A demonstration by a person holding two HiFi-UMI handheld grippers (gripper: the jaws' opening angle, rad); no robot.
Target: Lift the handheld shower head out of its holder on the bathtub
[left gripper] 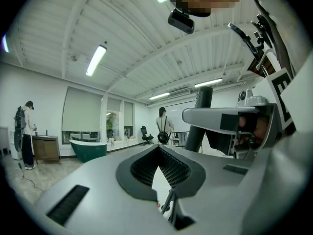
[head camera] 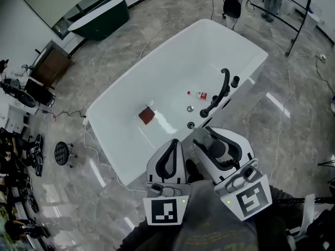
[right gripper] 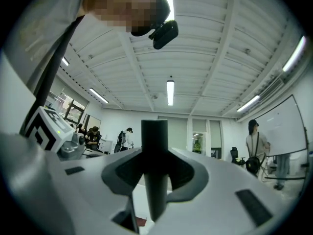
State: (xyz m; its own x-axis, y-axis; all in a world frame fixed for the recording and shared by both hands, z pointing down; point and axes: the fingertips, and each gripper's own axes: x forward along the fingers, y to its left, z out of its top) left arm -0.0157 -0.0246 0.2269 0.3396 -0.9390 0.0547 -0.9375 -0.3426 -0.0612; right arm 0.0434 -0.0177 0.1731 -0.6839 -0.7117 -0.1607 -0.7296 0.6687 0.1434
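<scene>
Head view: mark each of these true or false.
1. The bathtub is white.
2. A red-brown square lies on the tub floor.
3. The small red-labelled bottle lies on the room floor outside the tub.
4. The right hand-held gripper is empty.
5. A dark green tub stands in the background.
1. True: the bathtub is white.
2. True: the red-brown square lies on the tub floor.
3. False: the small bottle lies inside the tub, near the drain.
4. False: the right hand-held gripper has a dark rod upright between its jaws.
5. True: the dark green tub stands at the upper left.
</scene>
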